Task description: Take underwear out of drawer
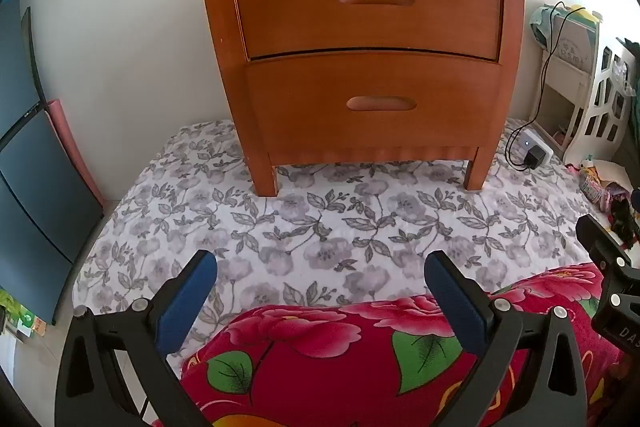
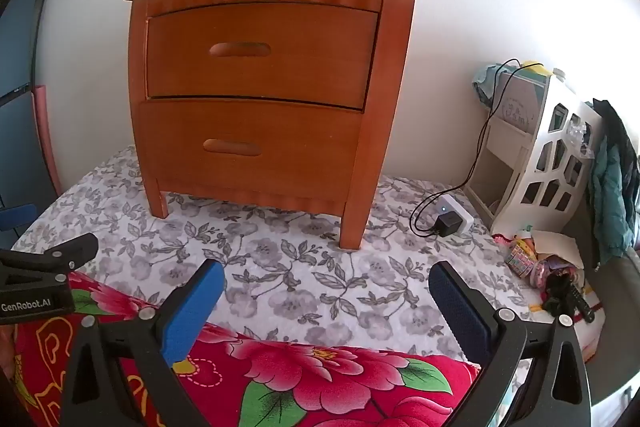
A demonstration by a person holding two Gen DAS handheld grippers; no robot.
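Since both drawers of the nightstand [image 1: 360, 39] are closed, you cannot see the underwear; it is presumably inside one, which one I cannot tell. Your left gripper [image 1: 320, 291] and right gripper [image 2: 326, 301] are both spread wide and grasp nothing, low in each frame above the red floral blanket [image 1: 340, 355]. To open a drawer well, I think you should hook one finger into a recessed handle and pull straight toward you. The upper handle [image 2: 240, 49] and lower handle [image 2: 233, 147] are slots with the long axis left to right across the frame, and the drawer fronts face you.
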